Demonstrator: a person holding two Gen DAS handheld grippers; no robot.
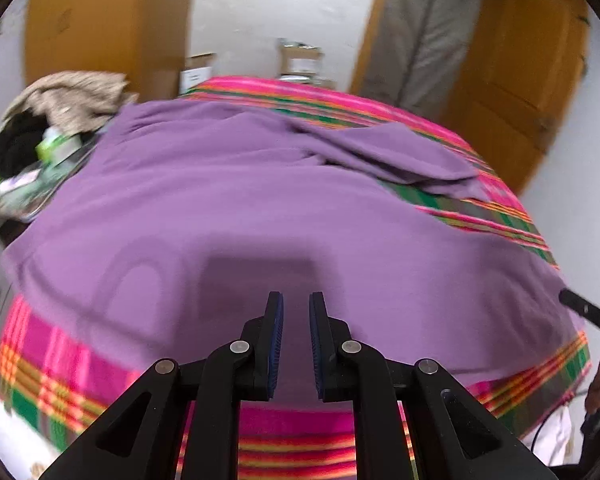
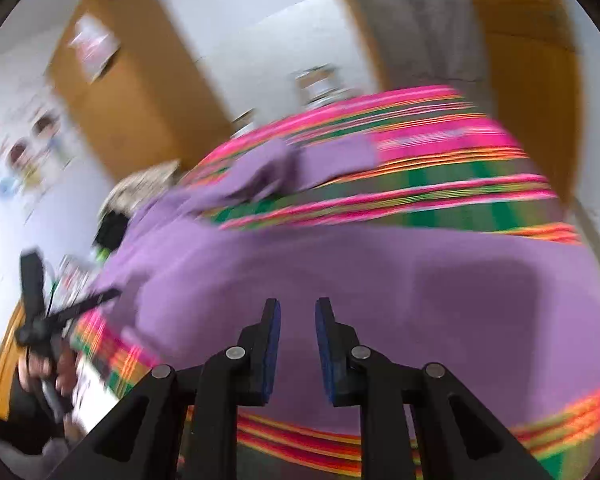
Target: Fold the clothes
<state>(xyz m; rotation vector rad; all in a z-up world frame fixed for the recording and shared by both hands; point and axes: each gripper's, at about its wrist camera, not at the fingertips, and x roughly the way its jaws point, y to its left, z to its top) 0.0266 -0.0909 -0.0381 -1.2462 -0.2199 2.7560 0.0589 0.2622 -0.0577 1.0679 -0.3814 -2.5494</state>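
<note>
Purple garment (image 1: 260, 208) lies spread on the plaid bed cover (image 1: 80, 364), one sleeve (image 1: 400, 152) crumpled at the far side (no crease visible). Left gripper (image 1: 296, 312) and right gripper (image 2: 298, 316) hover over its near hem, fingers parted, empty. Folding remains.

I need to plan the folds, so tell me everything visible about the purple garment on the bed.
The plain purple knit-looking garment lies spread mostly flat across the pink, green and orange striped bedcover. One sleeve lies rumpled at the far side, with soft creases near it. A pile of clothes sits against its far left edge. Neither gripper holds it.
</note>
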